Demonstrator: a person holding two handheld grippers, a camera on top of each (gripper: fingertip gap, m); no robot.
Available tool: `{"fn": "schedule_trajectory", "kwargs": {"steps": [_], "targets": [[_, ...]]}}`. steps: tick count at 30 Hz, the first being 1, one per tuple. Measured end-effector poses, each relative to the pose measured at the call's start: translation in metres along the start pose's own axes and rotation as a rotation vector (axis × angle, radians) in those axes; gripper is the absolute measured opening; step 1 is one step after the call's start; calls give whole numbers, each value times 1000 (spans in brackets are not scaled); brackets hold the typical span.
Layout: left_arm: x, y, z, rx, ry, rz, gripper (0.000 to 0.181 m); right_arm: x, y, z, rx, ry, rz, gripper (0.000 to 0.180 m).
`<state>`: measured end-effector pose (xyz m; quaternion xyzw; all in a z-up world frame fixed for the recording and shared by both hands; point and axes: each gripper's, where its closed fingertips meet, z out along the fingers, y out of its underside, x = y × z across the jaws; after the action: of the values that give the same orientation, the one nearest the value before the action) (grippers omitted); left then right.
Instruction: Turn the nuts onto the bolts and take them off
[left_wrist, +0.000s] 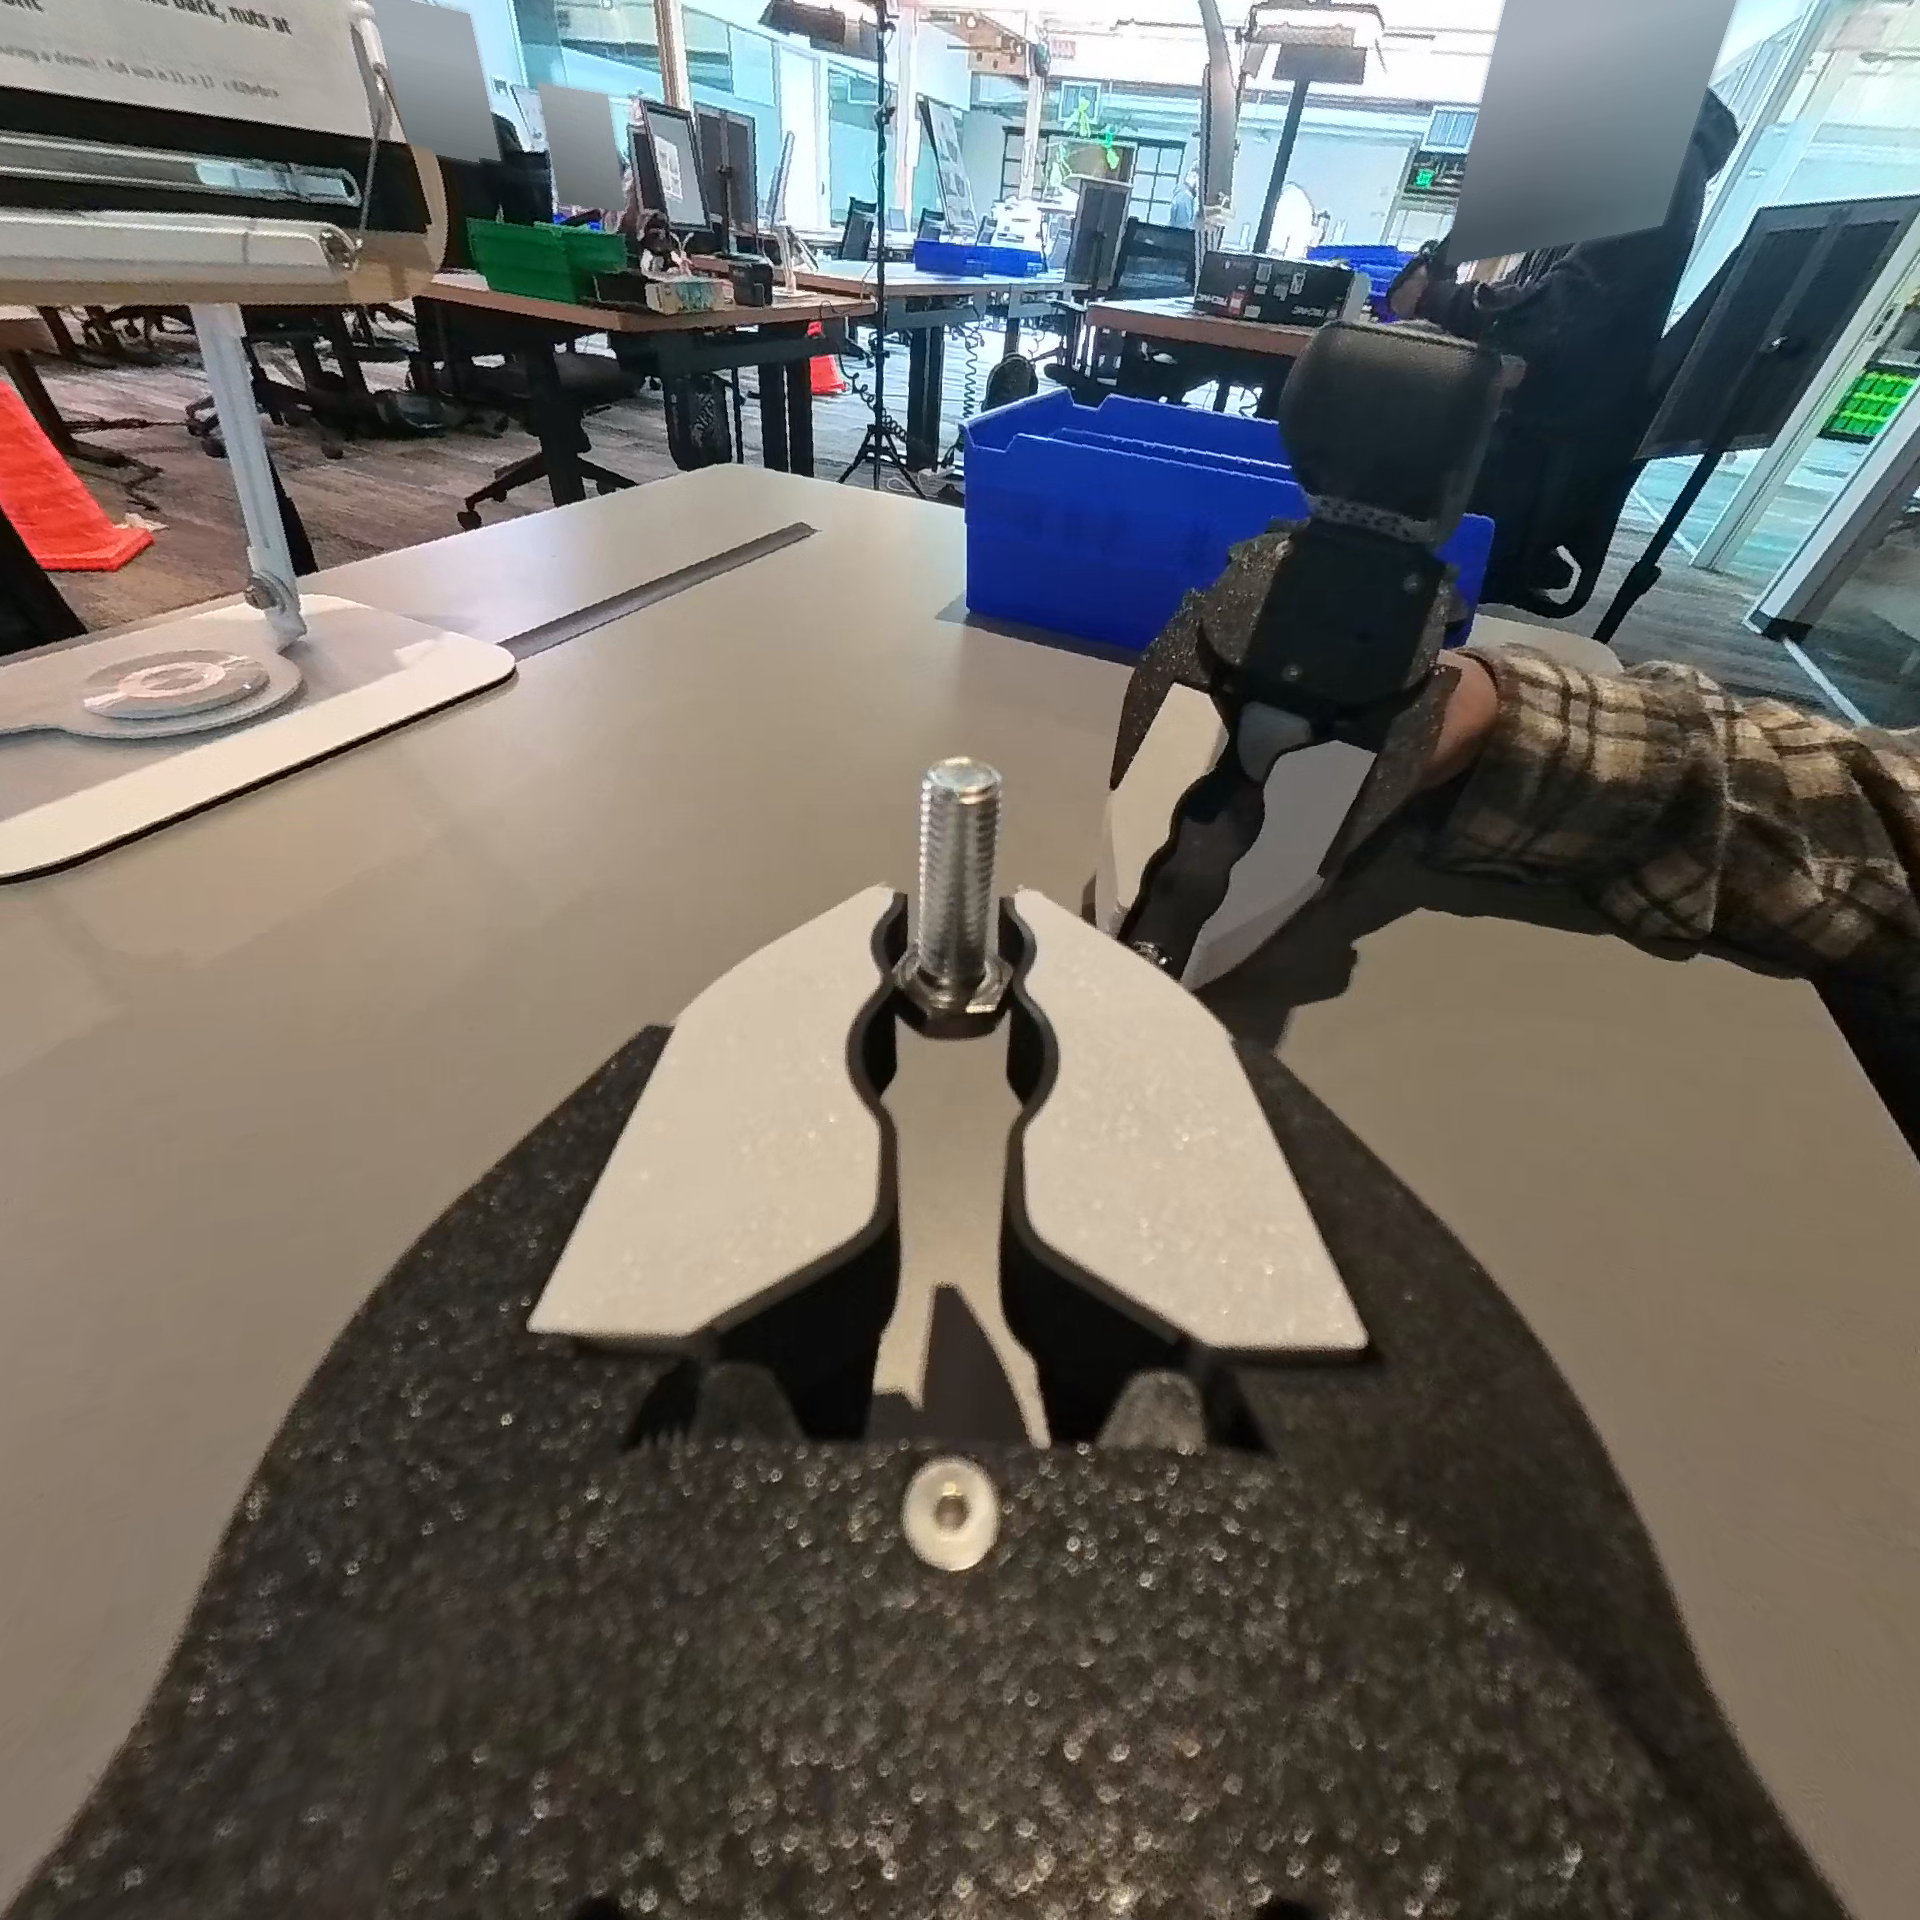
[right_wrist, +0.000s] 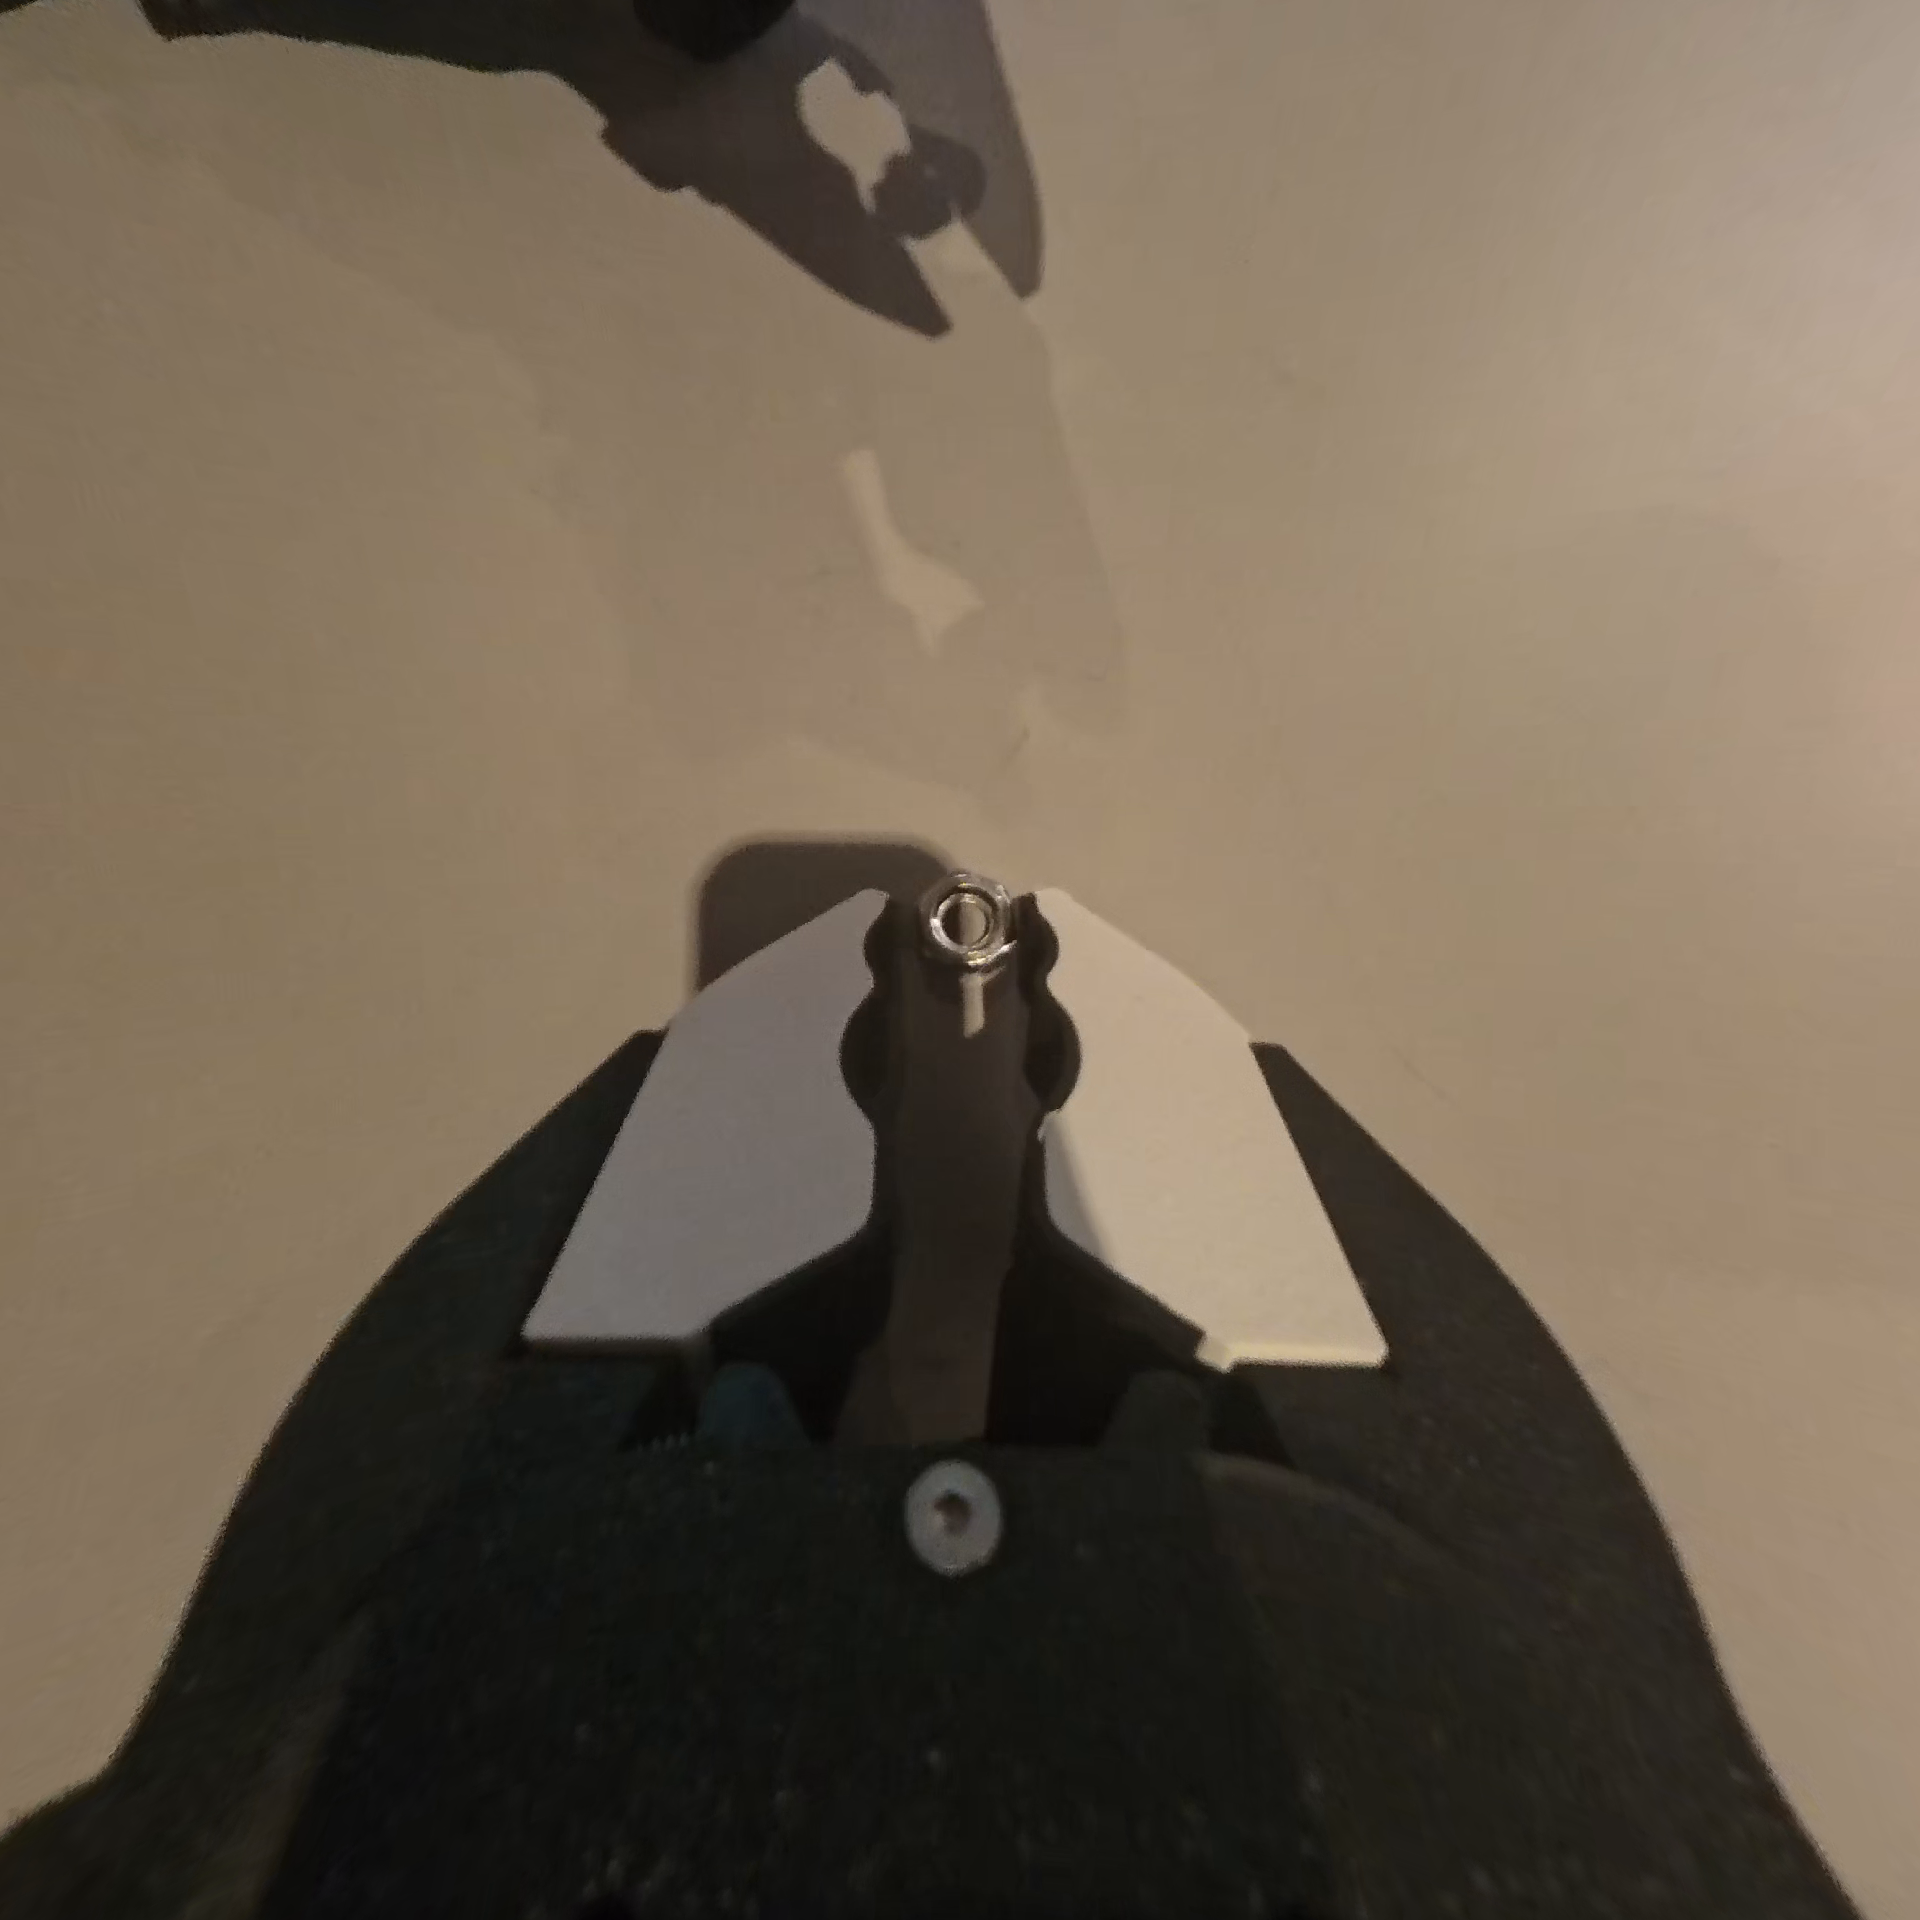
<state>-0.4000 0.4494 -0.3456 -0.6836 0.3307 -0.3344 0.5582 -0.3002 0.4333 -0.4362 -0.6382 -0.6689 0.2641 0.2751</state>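
My left gripper (left_wrist: 954, 909) is shut on the hex head of a silver bolt (left_wrist: 958, 852). The bolt's threaded shank stands upright, just above the grey table (left_wrist: 520, 1039). My right gripper (right_wrist: 961, 902) points straight down at the table and is closed around a small silver nut (right_wrist: 966, 927) at its fingertips. In the left wrist view the right gripper (left_wrist: 1153, 951) stands tips-down on the table just right of the bolt, with the nut (left_wrist: 1147, 948) at its tips. A hand in a plaid sleeve (left_wrist: 1662, 790) holds it. No nut sits on the bolt's thread.
A blue bin (left_wrist: 1091, 530) stands at the table's far edge behind the right gripper. A white stand base (left_wrist: 208, 707) with a metal post sits at the far left. An office with desks and chairs lies beyond. My hands' fingertips stand some 15 centimetres from each other.
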Motion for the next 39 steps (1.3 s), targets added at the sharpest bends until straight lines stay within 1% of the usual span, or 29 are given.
{"fn": "schedule_trajectory", "kwargs": {"steps": [1,4,20,32,39], "targets": [[0,1,0,-2,0,-1,16,0,0,0,0,-1,1,21],[0,1,0,-2,-1,-3,16,0,0,0,0,-3,2,17],[0,-1,0,0,-3,3,16,2,0,0,1,13,11,17],[5,4,4,-40,-11,65,16,9,-7,-5,52,46,45,17],[5,8,6,-79,-31,87,16,18,-18,-14,137,110,84,17]]}}
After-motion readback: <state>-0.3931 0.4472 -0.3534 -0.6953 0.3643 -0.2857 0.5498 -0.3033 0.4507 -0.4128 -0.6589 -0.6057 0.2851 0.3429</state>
